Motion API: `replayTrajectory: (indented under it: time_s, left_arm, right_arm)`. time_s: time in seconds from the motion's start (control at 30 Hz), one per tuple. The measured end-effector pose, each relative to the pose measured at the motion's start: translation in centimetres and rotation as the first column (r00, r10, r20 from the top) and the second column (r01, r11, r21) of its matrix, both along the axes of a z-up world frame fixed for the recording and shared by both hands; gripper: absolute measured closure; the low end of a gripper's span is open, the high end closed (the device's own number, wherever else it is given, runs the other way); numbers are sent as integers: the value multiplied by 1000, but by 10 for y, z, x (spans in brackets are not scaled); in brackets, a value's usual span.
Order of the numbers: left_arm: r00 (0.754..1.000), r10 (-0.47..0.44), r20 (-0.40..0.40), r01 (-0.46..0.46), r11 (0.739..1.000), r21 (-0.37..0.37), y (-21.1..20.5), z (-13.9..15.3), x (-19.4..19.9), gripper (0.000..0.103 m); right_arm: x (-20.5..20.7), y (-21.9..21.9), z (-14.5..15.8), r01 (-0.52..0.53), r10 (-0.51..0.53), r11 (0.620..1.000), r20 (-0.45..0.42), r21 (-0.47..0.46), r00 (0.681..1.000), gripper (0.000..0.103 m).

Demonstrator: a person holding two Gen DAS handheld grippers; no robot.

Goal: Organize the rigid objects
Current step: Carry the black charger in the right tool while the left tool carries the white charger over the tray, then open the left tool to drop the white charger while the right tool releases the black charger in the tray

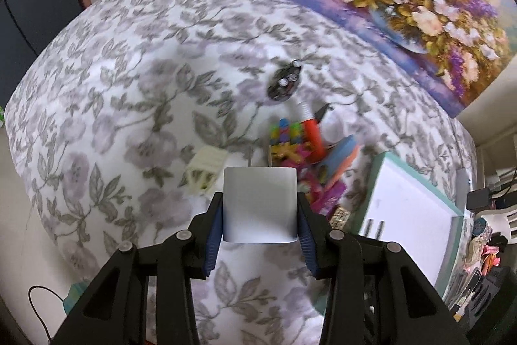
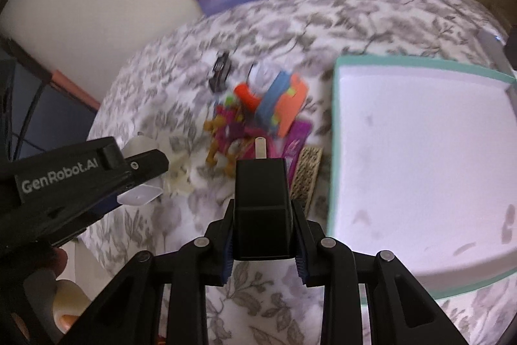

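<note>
White charger (image 1: 260, 206) sits clamped between left hand-held gripper (image 1: 260, 227) pads.

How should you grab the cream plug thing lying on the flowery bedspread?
Grab the cream plug across its two long flat sides, near the middle, coming straight down from above. It lies flat on the bedspread with open cloth to its left, and those sides look parallel, so a gripper should hold it steady. Both grippers are full now: left gripper holds a white charger, right gripper a black charger.
</note>
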State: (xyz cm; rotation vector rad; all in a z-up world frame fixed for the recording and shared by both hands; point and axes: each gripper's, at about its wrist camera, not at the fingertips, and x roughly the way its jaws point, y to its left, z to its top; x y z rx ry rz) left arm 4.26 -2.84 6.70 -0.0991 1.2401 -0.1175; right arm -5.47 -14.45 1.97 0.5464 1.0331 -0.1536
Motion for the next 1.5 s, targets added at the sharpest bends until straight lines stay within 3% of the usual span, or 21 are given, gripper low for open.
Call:
replayTrajectory:
  time_s: [0.1,0.27,0.5,0.7,0.87,1.2,1.5]
  left_arm:
    - [1000,-25,-3,24,1000,-9,-14,0,0,59]
    - [997,-80,7,80,997,-3,-42,-3,-4,59]
    - [986,-163,-20,163,987,1,-88,-23,-6,59]
    - [960,-279,-19,279,960,-1,-132,-41,-13,58]
    - [935,-347,75,337,934,115,-153,-40,-19,58]
    - [929,-356,96,347,933,100,-152,-37,-15,58]
    - [924,-358,131,349,933,87,-153,-27,-20,58]
  right_arm:
    - [-3,-13,5,59,-58,997,15,-51,998,71]
    - [-15,-52,14,159,-158,987,46,-19,986,71]
    - [-29,-111,-2,298,-298,954,2,21,955,71]
    - [-40,-148,-13,398,-399,917,-39,-39,916,71]
    - [-42,-167,-19,431,-436,899,-48,-81,899,71]
    - [-48,-188,-28,490,-497,867,-93,-91,863,71]
    - [-47,-186,-29,482,-493,869,-109,-113,863,71]
